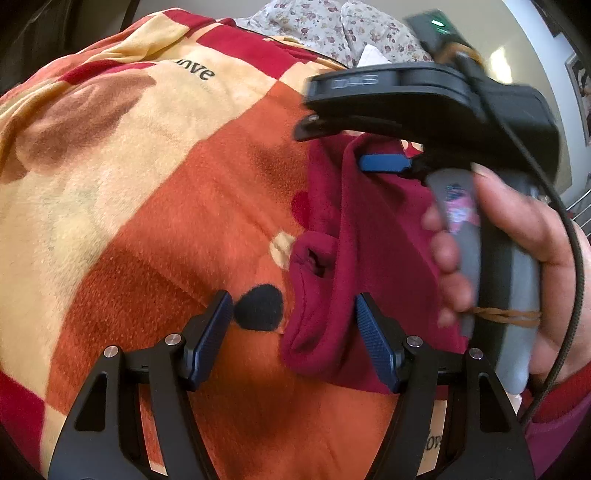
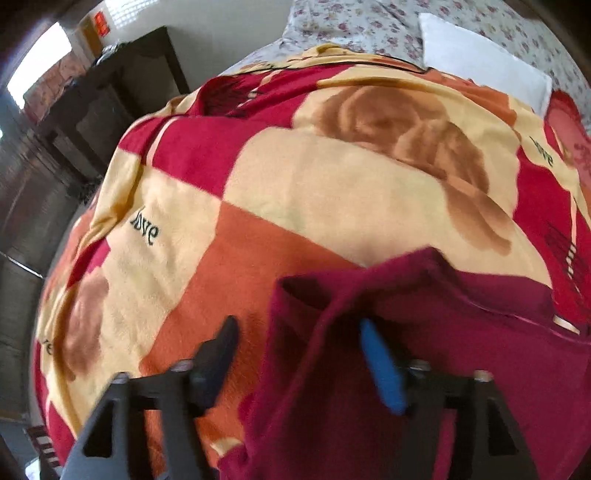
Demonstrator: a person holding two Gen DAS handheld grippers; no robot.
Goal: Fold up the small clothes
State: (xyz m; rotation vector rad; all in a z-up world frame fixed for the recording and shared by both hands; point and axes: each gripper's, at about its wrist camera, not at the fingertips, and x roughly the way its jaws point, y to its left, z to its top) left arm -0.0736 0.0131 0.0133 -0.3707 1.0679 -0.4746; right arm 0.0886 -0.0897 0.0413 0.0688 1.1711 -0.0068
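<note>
A small maroon garment (image 1: 354, 258) lies crumpled on the checked orange, cream and red blanket (image 1: 166, 192). My left gripper (image 1: 295, 336) is open, its jaws wide, with a rolled edge of the garment lying between the blue pads (image 1: 376, 343). My right gripper (image 1: 354, 144), held by a hand (image 1: 517, 258), is above the garment's far part. In the right wrist view the right gripper (image 2: 299, 354) is open with a raised fold of the garment (image 2: 369, 369) between its fingers (image 2: 380, 365), blurred by motion.
The blanket (image 2: 295, 184) covers a bed. A floral sheet (image 2: 369, 26) and a white pillow (image 2: 480, 62) lie at the head. Dark wooden furniture (image 2: 92, 110) stands to the left of the bed.
</note>
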